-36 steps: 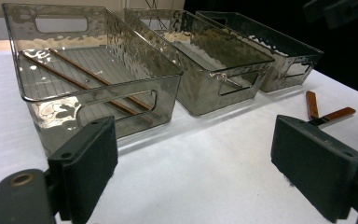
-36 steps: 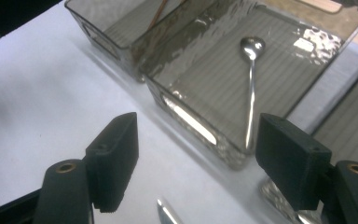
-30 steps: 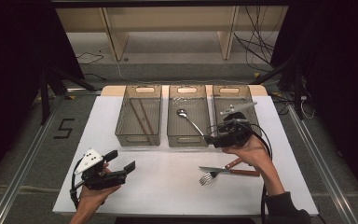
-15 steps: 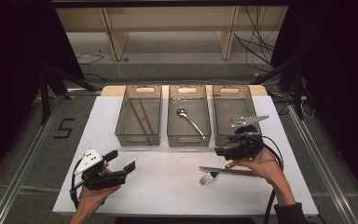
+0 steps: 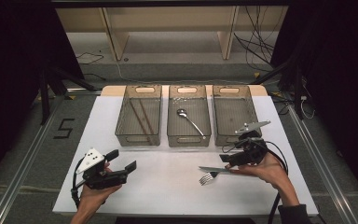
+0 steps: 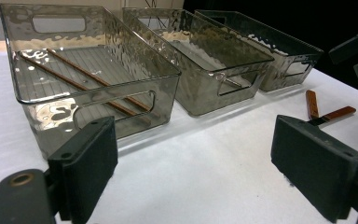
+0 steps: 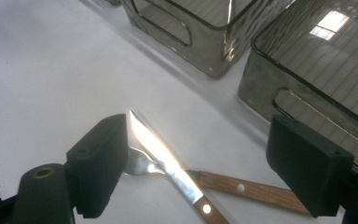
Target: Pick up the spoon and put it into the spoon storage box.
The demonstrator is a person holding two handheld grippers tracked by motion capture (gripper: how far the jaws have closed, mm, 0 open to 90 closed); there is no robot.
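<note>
Beside three bins [image 5: 186,116], the spread right tool [image 5: 227,163] straddles crossed knife [image 7: 165,161] and fork [image 5: 207,178].

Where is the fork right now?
The fork lies on the white table, in front of the three bins in the high view, crossed by the knife, right beside the right gripper, whose jaws have just been opening above it.

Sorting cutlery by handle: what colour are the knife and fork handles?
Brown wood with silver rivets on the knife and fork, clearest in the right gripper view.

Three bins stand side by side along the table's [image 5: 168,186] far edge: chopsticks [image 5: 141,116] in the left bin [image 5: 139,115], a spoon [image 5: 189,121] in the middle bin [image 5: 189,115]. Toward the near right corner, a knife [image 5: 213,170] crosses a fork [image 5: 208,177] (handles touching).
</note>
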